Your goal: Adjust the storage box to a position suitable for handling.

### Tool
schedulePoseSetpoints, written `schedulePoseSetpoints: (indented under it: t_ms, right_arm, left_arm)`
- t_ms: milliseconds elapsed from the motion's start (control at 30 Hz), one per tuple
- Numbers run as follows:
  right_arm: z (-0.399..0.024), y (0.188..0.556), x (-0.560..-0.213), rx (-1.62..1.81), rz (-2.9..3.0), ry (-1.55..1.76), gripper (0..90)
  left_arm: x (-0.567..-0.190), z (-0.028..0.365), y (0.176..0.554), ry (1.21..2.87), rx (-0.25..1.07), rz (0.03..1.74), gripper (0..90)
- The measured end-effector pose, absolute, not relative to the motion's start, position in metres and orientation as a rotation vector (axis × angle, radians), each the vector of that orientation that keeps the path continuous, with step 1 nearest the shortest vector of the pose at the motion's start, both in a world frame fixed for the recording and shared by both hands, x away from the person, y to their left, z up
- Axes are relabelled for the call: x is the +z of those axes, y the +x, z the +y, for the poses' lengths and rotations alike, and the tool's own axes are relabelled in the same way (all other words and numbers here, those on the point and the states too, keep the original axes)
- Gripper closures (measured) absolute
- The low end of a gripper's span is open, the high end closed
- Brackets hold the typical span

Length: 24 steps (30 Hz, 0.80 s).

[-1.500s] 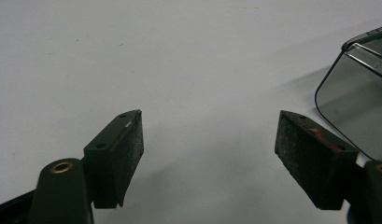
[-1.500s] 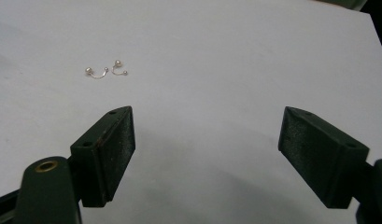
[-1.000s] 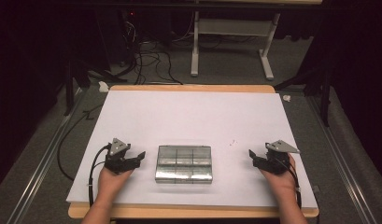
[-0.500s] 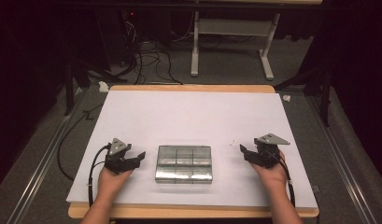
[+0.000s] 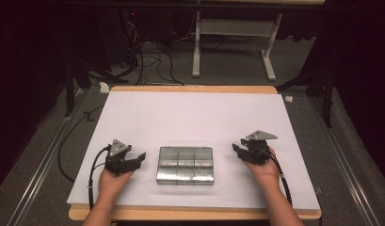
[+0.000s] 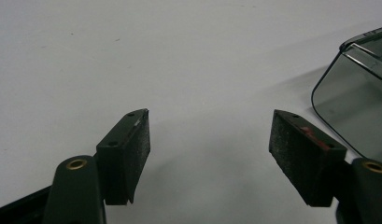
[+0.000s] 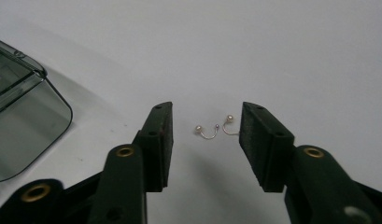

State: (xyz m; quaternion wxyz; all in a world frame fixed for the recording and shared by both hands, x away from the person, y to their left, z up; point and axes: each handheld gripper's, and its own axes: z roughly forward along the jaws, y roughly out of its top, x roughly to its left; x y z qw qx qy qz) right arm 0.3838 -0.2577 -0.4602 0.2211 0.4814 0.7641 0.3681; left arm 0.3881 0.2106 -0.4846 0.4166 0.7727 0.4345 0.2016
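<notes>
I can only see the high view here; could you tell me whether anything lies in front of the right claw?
Observer: Yes. The right gripper view shows two tiny pearl-tipped earrings on the white table, just ahead of the right claw.
Operator: Thank you. Is it gripping them?
Observer: No. Its jaws have just been closing, but a gap remains. The earrings lie flat on the table between the jaw tips, not pinched as far as I can tell.
Operator: And the left claw?
Observer: The left claw stands open with nothing between its jaws. In its own view, a rounded corner of the clear box sits off to the right.
</notes>
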Motion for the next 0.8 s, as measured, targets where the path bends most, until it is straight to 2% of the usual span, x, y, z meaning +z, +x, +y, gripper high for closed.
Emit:
schedulePoseSetpoints:
  t_ms: [367, 800]
  right_arm:
    - [-0.248, 0.401, -0.459, 0.994, 2.191, 1.313, 77.4]
    - [-0.247, 0.409, -0.471, 0.950, 2.256, 1.333, 81.0]
  left_arm:
    - [-0.485, 0.211, 0.389, 1.939, 0.481, 1.087, 30.3]
    - [-0.485, 0.211, 0.389, 1.946, 0.473, 1.084, 30.2]
